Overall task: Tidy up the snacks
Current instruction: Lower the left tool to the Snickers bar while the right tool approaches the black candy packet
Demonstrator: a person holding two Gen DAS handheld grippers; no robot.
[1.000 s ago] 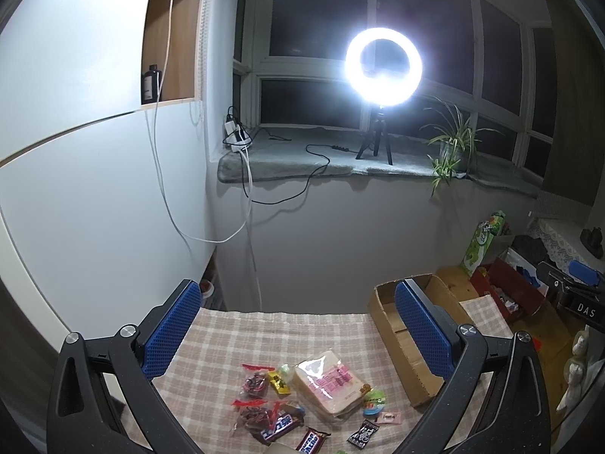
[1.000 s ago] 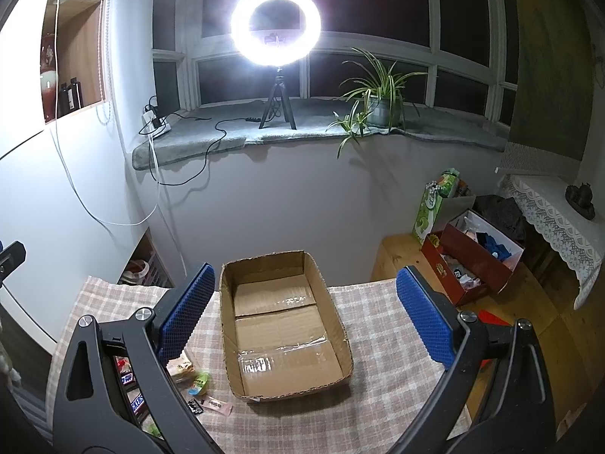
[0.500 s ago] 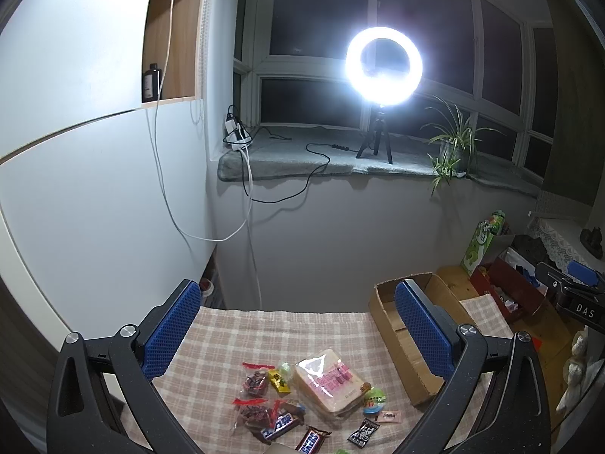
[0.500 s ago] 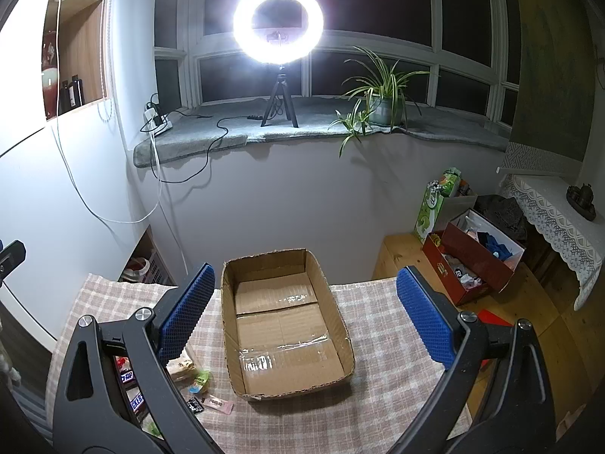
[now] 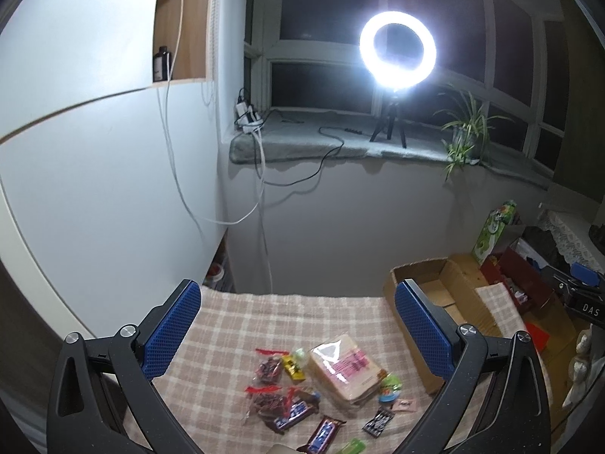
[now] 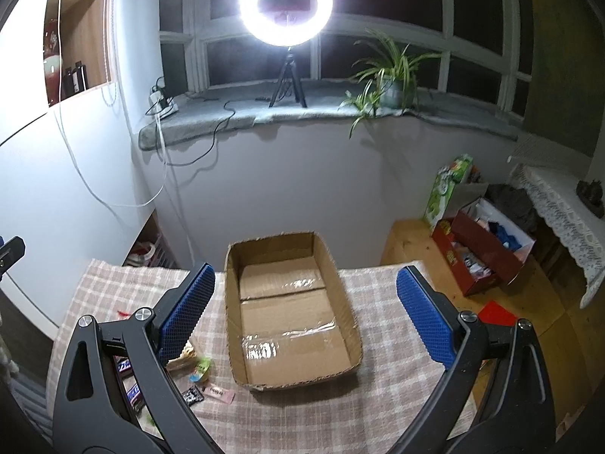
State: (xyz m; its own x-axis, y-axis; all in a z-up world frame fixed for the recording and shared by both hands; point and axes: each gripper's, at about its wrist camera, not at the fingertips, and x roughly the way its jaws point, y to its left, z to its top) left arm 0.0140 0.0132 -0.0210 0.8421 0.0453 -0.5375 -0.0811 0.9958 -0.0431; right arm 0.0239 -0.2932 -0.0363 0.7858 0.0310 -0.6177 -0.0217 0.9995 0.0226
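A pile of snacks lies on the checked tablecloth [image 5: 264, 314]: a large pink-labelled wafer pack [image 5: 346, 369], red-topped candy bags [image 5: 268, 370], dark chocolate bars [image 5: 291, 414] and a green round sweet [image 5: 389, 387]. My left gripper [image 5: 295, 317] hovers above them, open, nothing between its blue pads. An empty cardboard box [image 6: 291, 310] stands on the cloth to the right of the pile. My right gripper [image 6: 304, 302] is held open above the box. Some snacks [image 6: 200, 369] show at the box's left, partly hidden by the left finger.
A bright ring light [image 6: 286, 3] on a tripod and a potted plant [image 6: 389, 75] stand on the windowsill. White cables [image 5: 261, 174] hang down the wall. On the floor at right sit a red box [image 6: 484, 249] of items and a green carton [image 6: 448, 185].
The right wrist view has shifted slightly, with the box sitting a little further right in it. The left gripper has barely moved. Both stay open.
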